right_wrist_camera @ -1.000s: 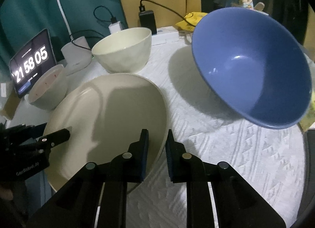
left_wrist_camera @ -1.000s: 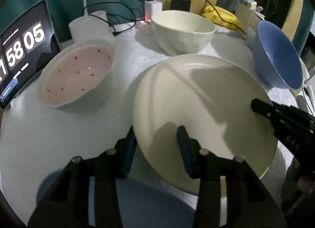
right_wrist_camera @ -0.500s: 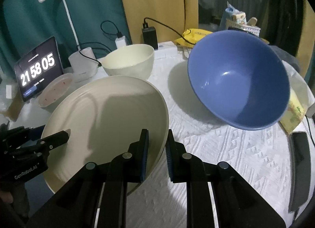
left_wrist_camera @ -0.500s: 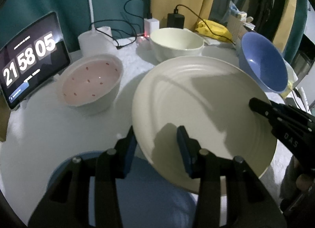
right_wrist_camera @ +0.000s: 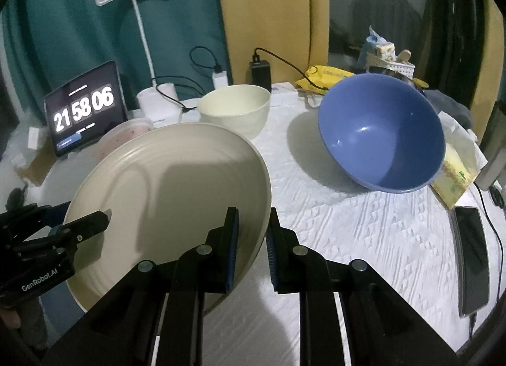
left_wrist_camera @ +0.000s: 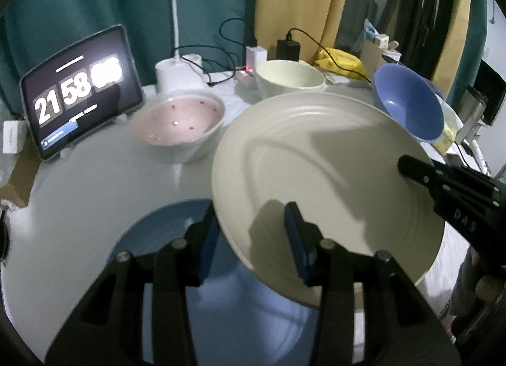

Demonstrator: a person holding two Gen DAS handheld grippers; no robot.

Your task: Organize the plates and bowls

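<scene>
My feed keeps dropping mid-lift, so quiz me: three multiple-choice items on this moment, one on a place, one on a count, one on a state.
1. Where is the flat blue plate?
A. under the raised cream ceramic plate
B. inside the cream bowl
C. leaning on the tablet clock

2. How many bowls are in view?
A. one
B. three
C. five

3. How is the cream plate held?
A. lying flat, untouched
B. by one gripper
C. by the left gripper and right gripper, each on the rim

Answers: 1 A, blue shows below the plate's near edge; 2 B, cream, blue and pink speckled; 3 C, fingers straddle opposite rims.
</scene>
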